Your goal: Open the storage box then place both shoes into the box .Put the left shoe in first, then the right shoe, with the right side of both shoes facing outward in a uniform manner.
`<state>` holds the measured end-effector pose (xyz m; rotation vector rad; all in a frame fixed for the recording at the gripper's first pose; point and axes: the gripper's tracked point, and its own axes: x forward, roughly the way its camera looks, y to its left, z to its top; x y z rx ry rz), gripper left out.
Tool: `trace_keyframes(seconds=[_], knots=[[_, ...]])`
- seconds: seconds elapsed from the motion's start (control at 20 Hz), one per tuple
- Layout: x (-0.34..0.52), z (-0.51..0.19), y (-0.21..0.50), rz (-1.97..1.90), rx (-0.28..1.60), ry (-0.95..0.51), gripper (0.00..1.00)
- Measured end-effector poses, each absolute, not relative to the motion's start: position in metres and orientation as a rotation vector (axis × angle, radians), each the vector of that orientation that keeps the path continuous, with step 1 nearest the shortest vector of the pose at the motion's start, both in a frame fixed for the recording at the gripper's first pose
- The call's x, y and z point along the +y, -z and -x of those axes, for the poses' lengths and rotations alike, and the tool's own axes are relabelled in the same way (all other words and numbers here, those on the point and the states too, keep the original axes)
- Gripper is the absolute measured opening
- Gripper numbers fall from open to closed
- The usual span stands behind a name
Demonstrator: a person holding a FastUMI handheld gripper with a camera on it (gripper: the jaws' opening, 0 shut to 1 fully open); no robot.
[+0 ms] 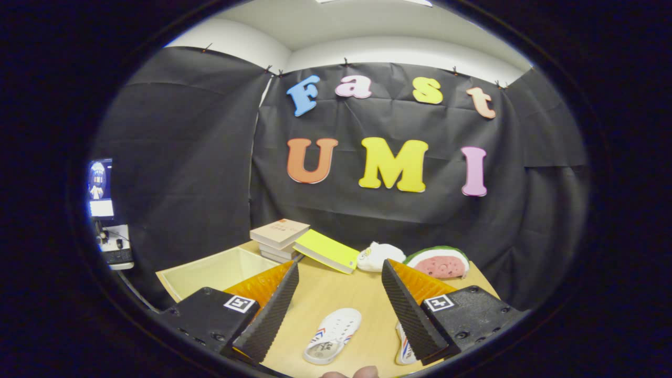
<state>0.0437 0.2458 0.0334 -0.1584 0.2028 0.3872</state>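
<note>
So the gripper [340, 273] had its fingers spread wide apart, nothing between them, hovering above the wooden table [341, 294]. Right below the gap sat one white shoe [333, 336] with red and blue stripes on its side, lying flat on the tabletop. The second shoe [403, 347] was mostly tucked under the right finger, just a striped sliver peeking out. A fingertip [350, 373] showed at the near edge. Off past the left finger was the storage box [215, 272], pale, already open and with nothing inside it. Beyond the fingers there was a stack of books [279, 239] with a yellow-green notebook [326, 251] leaning on it, then a small white plush [379, 256] and a watermelon-slice cushion [440, 262] next to each other, near the back wall. A monitor [100, 188] was glowing way off left.
</note>
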Motion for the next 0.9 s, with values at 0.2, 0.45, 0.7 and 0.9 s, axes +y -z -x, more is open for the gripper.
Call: trace_keyframes(seconds=[0.2, 0.45, 0.7, 0.9], knots=[[0.183, -0.066, 0.012, 0.133, 0.301, -0.306, 1.0], [0.181, -0.076, 0.097, 0.085, 0.548, -0.353, 1.0], [0.216, -0.078, 0.152, 0.048, 0.741, -0.412, 1.0], [0.227, -0.077, 0.184, -0.013, 0.882, -0.401, 1.0]])
